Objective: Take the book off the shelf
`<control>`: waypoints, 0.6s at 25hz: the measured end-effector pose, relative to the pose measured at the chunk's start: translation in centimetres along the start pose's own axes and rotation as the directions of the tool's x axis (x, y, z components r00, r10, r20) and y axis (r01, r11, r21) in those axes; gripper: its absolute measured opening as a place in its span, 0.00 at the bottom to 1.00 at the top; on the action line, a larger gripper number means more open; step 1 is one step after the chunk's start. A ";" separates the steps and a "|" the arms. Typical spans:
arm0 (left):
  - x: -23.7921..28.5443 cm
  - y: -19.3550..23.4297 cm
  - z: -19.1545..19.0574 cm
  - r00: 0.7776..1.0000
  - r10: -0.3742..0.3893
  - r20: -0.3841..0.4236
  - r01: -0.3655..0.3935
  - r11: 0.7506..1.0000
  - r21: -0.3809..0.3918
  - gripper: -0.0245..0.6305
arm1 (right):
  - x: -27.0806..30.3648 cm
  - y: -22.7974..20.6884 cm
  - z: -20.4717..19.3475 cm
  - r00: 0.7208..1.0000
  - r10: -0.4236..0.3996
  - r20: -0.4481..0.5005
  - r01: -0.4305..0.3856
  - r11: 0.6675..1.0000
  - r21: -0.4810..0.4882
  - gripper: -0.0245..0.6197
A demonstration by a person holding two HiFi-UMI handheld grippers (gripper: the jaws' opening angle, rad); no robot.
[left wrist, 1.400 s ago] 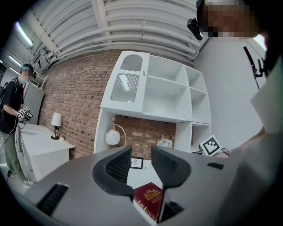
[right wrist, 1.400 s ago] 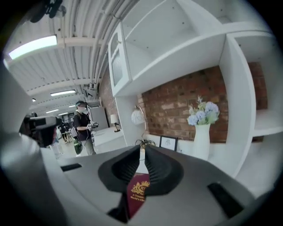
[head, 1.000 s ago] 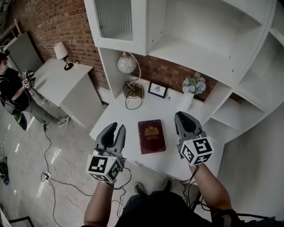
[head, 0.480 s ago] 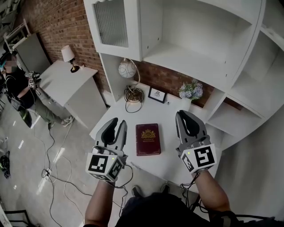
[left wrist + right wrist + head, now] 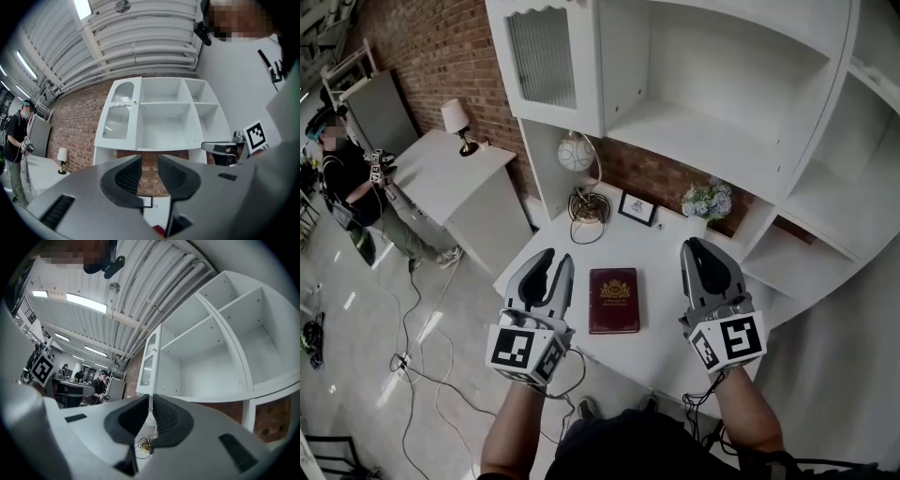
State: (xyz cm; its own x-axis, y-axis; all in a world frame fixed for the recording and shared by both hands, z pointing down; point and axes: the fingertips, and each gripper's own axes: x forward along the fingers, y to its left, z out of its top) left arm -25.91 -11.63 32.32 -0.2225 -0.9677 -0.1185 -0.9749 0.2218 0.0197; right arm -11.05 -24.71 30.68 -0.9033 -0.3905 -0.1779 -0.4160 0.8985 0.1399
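Note:
A dark red book (image 5: 614, 300) with a gold crest lies flat on the white desk (image 5: 652, 253), under the empty white shelves (image 5: 703, 141). My left gripper (image 5: 553, 260) hovers just left of the book, its jaws apart with nothing between them. In the left gripper view the left gripper (image 5: 149, 164) points at the shelf unit (image 5: 164, 117), and a sliver of the book (image 5: 159, 230) shows below it. My right gripper (image 5: 698, 248) hovers to the right of the book with its jaws together and empty. The right gripper (image 5: 151, 401) faces the shelf bays.
At the back of the desk stand a globe lamp (image 5: 575, 152), a small picture frame (image 5: 637, 208) and a vase of flowers (image 5: 705, 202). A side table (image 5: 441, 173) carries a table lamp (image 5: 457, 119). A person (image 5: 347, 178) stands at far left. Cables (image 5: 422, 347) lie on the floor.
Both grippers have risen a little beside the book, which stays flat on the desk. The jaws look the same.

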 end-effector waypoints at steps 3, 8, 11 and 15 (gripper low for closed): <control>0.2 0.0 0.0 1.000 0.001 -0.006 -0.001 1.000 -0.001 0.19 | 0.0 -0.4 -0.3 1.000 -0.007 -0.003 0.007 1.000 0.006 0.08; 0.5 0.2 -0.3 1.000 -0.004 -0.009 0.005 1.000 0.007 0.19 | 0.2 -0.4 -0.5 1.000 -0.006 -0.005 0.006 1.000 0.001 0.08; 0.7 0.5 -0.4 1.000 -0.005 -0.012 0.005 1.000 0.009 0.19 | 0.4 -0.5 -0.5 1.000 -0.007 -0.007 0.007 1.000 0.003 0.08; 0.8 0.7 -0.5 1.000 -0.003 -0.016 0.003 1.000 0.005 0.19 | 0.7 -0.4 -0.6 1.000 -0.004 -0.010 0.004 1.000 0.004 0.08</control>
State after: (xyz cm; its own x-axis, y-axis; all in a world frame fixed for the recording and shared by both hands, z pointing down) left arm -26.82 -12.31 32.75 -0.2200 -0.9701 -0.1025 -0.9755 0.2196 0.0146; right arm -11.60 -25.48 31.12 -0.9027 -0.3958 -0.1687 -0.4189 0.8979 0.1354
